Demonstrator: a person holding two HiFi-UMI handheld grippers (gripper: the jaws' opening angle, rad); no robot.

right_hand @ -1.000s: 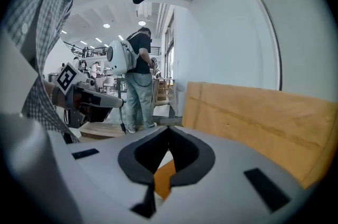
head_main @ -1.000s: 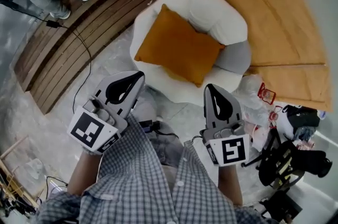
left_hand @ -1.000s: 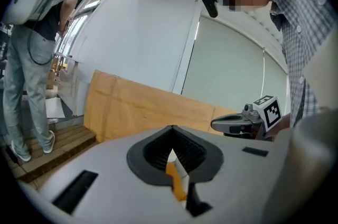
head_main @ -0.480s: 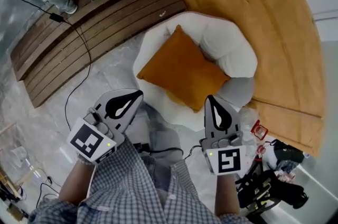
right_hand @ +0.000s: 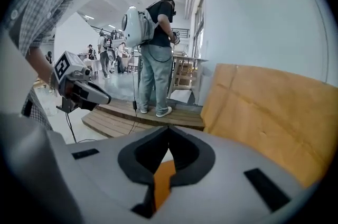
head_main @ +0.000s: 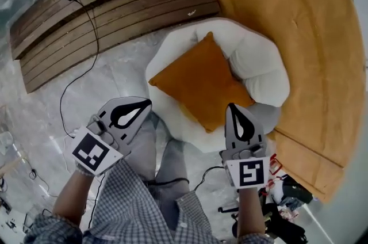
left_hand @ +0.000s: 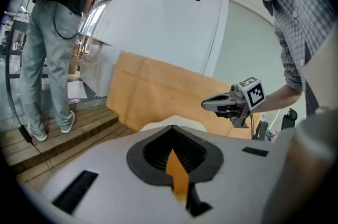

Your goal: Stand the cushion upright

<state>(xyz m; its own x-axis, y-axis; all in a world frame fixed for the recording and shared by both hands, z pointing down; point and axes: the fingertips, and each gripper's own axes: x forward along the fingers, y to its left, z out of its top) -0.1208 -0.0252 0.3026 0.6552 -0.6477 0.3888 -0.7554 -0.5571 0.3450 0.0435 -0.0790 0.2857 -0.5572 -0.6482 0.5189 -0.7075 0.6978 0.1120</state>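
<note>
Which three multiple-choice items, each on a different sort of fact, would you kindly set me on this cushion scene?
1. Where is the cushion?
A. On the seat of the armchair
B. On the wooden steps
C. On the floor

2. What colour is the armchair?
A. Black
B. White
C. Blue

3. How do the left gripper and the right gripper stand?
A. Both open
B. Both shut and empty
C. Left shut on the cushion

Key:
1 A: the head view shows the cushion lying within the armchair.
2 B: its upholstery is white in the head view.
3 B: each gripper view shows its jaws together, and the head view shows both grippers short of the cushion.
</note>
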